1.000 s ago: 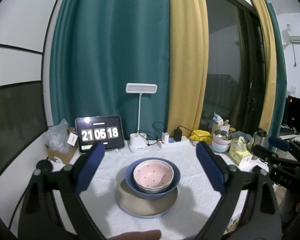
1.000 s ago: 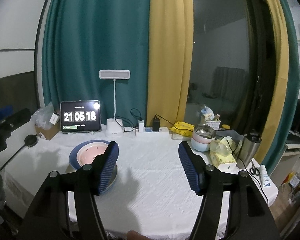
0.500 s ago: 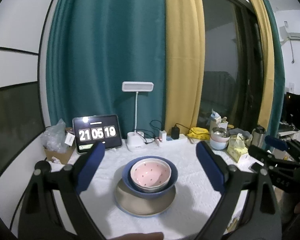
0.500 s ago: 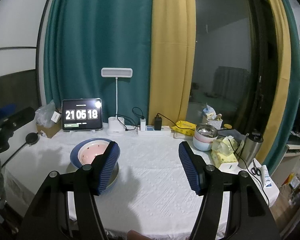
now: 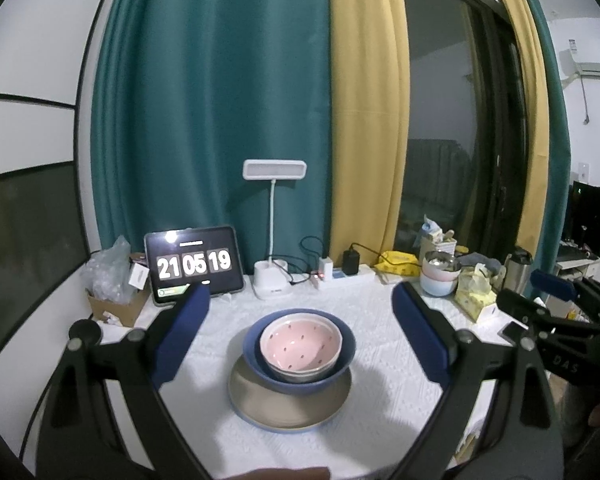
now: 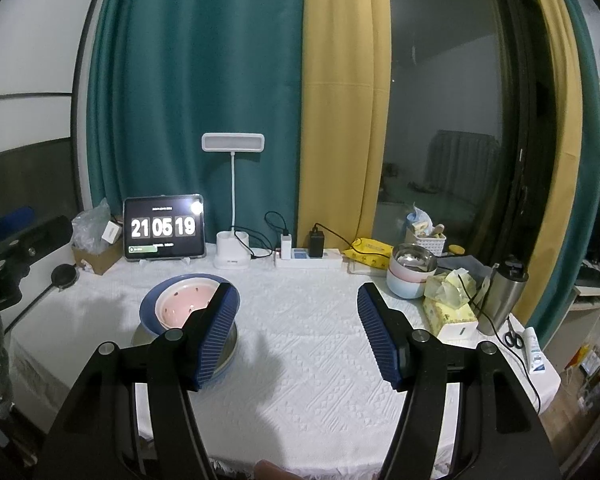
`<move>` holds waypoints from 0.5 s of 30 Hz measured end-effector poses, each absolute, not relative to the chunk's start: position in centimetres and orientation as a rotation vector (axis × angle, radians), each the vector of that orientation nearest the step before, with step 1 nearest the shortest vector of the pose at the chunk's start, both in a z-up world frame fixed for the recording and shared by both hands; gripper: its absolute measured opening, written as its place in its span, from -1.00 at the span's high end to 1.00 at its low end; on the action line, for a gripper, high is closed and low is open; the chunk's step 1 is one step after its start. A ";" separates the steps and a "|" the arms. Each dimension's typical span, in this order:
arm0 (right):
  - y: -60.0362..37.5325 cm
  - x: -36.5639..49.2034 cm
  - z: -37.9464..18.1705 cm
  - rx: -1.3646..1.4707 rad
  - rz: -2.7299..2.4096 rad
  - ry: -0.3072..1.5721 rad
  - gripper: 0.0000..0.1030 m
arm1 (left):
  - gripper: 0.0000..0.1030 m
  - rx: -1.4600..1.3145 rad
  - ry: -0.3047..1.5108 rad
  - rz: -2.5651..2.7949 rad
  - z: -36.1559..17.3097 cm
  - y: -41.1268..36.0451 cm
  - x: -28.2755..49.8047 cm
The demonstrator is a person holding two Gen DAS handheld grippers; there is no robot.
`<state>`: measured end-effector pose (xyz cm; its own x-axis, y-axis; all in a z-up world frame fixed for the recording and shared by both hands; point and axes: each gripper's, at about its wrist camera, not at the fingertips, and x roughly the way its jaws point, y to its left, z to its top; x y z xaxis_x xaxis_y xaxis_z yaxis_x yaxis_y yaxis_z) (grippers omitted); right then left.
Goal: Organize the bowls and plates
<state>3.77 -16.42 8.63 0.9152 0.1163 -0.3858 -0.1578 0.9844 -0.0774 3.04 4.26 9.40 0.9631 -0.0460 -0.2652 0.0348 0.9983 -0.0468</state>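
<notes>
- Left wrist view: left gripper (image 5: pixel 300 300) jaws wide apart, nothing between the pads, held above the table's near edge.
- Pink bowl (image 5: pixel 300 343) with dark specks sits nested in a blue bowl (image 5: pixel 342 354); blue bowl rests on a beige plate (image 5: pixel 288 412). Stack is on the white tablecloth (image 5: pixel 380 420), centred ahead of the jaws.
- Behind the stack: tablet clock (image 5: pixel 194 263) left, white desk lamp (image 5: pixel 274 236) just right of it, power strip (image 5: pixel 340 274).
- Second bowl stack (image 5: pixel 440 280) at the far right of the table, well apart from the first.
- Right gripper (image 5: pixel 552 292) seen at the right edge.
- Right wrist view: right gripper (image 6: pixel 298 300) jaws wide, empty, over bare cloth.
- Same stack, pink bowl (image 6: pixel 184 300), partly hidden behind the left-side finger (image 6: pixel 216 332); can't tell contact.
- Tissue box (image 6: pixel 452 312) and metal tumbler (image 6: pixel 504 300) right.
</notes>
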 end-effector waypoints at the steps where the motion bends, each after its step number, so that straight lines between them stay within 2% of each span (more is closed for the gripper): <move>1: -16.4 3.7 8.7 -0.108 0.141 0.390 -0.29 | -0.82 -0.042 0.270 -0.041 9.4 4.3 3.1; 15: -16.4 3.8 8.6 -0.107 0.141 0.391 -0.29 | -0.82 -0.044 0.269 -0.040 9.4 4.2 3.0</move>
